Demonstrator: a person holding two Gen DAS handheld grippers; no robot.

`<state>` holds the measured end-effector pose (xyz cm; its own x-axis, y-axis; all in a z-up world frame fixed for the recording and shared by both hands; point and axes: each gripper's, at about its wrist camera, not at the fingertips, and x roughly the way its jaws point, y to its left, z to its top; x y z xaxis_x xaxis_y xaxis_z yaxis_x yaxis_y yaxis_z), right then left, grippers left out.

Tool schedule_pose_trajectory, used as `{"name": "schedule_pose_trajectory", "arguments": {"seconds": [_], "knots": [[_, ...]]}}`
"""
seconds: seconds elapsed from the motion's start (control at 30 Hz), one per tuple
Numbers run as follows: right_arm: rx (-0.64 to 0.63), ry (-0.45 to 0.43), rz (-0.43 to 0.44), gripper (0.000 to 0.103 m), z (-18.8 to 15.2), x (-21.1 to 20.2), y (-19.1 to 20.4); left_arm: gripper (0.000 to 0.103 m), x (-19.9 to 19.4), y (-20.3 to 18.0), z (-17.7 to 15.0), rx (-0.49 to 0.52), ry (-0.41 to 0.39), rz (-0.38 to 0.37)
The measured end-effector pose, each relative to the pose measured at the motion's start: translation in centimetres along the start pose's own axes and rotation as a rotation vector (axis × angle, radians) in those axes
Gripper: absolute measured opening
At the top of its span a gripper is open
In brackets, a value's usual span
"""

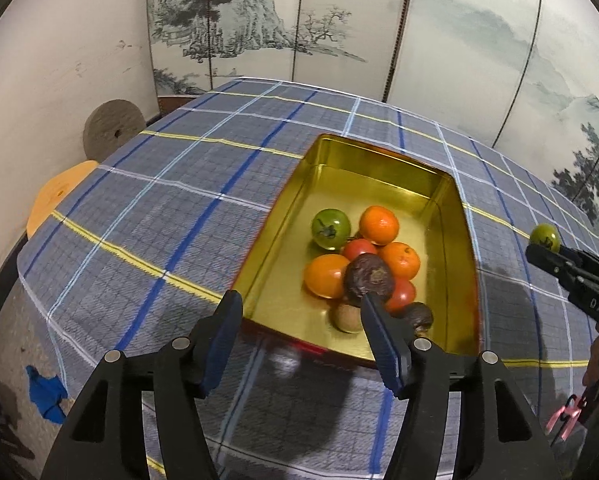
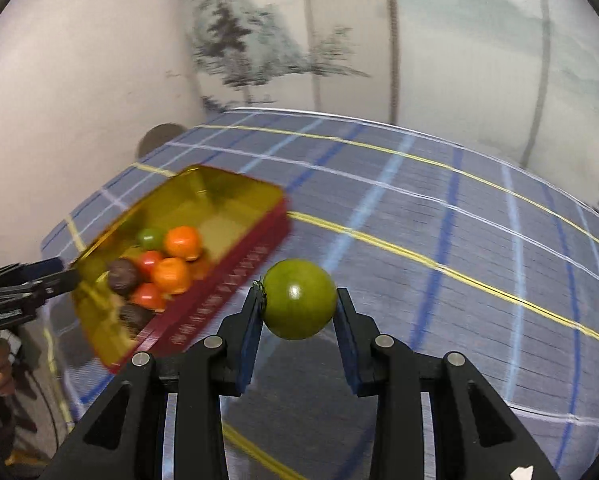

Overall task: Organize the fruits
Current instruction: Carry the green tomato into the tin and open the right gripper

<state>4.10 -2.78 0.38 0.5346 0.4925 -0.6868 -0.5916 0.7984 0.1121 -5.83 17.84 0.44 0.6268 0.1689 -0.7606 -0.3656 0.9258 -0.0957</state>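
right wrist view shows tin's [image 2: 235, 280] red side (lettered).

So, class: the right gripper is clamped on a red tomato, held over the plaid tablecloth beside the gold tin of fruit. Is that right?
Not quite. The right gripper is clamped on a green tomato, not a red one, as the right wrist view shows. It is indeed over the plaid tablecloth, beside the gold tin of fruit.

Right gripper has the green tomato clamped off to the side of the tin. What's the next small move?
Probably carry the green tomato, clamped in the right gripper, over the tin's empty far half before releasing; the near half is crowded and the left gripper hangs open there.
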Motion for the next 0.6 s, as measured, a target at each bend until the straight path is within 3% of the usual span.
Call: {"name": "schedule_pose_trajectory", "arguments": {"seconds": [0.33, 0.6], "knots": [[-0.108, 0.030, 0.100, 0.032, 1.0, 3.1, 6.7, 0.065, -0.2, 2.0, -0.3, -0.030, 0.004, 0.056], [-0.137, 0.055, 0.117, 0.032, 1.0, 4.6, 8.6, 0.066, -0.3, 3.5, -0.5, -0.052, 0.009, 0.084]]}}
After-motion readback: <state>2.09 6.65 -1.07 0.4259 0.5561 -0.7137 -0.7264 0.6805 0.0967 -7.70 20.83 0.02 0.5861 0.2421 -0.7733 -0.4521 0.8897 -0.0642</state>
